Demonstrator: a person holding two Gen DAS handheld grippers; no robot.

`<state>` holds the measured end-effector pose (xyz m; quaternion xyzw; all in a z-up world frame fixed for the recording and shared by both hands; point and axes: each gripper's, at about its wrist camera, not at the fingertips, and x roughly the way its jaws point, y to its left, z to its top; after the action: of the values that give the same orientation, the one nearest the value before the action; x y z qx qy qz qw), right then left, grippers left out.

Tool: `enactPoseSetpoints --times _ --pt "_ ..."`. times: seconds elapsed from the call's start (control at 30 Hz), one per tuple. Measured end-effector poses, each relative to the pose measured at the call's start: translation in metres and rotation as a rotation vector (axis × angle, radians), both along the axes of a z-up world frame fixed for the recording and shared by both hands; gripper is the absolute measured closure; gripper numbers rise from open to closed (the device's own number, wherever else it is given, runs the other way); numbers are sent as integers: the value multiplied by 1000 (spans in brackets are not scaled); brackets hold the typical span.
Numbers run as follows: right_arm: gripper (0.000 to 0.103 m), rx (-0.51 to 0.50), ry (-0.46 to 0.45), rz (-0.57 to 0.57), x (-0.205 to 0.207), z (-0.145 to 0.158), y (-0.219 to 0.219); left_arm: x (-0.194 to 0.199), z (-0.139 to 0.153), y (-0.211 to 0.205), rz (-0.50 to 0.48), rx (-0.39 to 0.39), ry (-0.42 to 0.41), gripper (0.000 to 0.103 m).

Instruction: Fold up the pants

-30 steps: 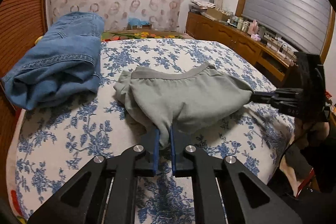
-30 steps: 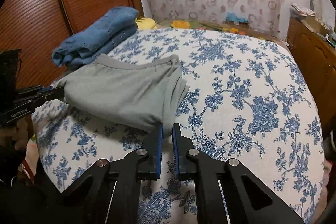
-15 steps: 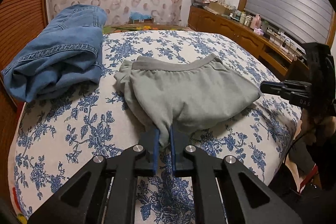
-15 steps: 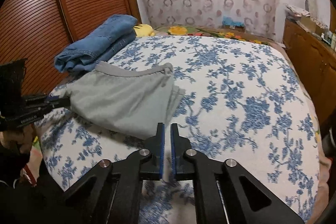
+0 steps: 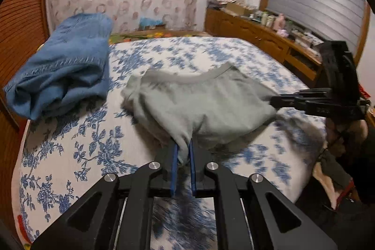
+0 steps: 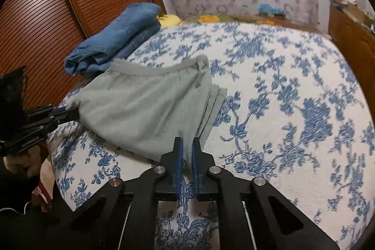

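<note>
Folded grey pants [image 5: 199, 100] [image 6: 145, 109] lie on the near part of the bed, waistband away from me. My left gripper [image 5: 182, 151] is shut on the pants' near edge, with a bunch of grey cloth pinched between its blue pads. In the right wrist view that left gripper [image 6: 72, 113] holds the pants' left corner. My right gripper [image 6: 186, 151] is shut on the pants' near right edge, fabric between its pads. Seen from the left wrist, the right gripper [image 5: 273, 100] meets the pants' right corner. The cloth is stretched taut between the two grips.
The bed [image 5: 70, 151] [image 6: 281, 86] has a white sheet with blue flowers. Folded blue jeans [image 5: 63, 72] [image 6: 117, 43] lie at the far left beside a slatted wooden door [image 6: 35, 15]. A wooden dresser [image 5: 257, 39] crowded with small items runs along the right.
Half a second ago my right gripper was off the pants, just clear of their corner. Now it is back on that corner and shut on it. The left grip is unchanged.
</note>
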<state>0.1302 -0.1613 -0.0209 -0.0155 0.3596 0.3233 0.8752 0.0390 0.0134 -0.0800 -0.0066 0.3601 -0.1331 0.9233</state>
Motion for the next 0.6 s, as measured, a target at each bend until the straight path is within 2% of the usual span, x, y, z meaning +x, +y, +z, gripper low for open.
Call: enactPoseSetpoints --times 0.23,0.43,0.6 --pt "98 8 -30 44 -40 14 -15 -28 13 -3 -38 13 5 93" --pt "98 18 -5 54 -62 10 -28 -46 5 -7 -67 22 38 93" --pt "97 -13 3 44 -72 8 -26 -48 -2 -9 -59 25 67 93"
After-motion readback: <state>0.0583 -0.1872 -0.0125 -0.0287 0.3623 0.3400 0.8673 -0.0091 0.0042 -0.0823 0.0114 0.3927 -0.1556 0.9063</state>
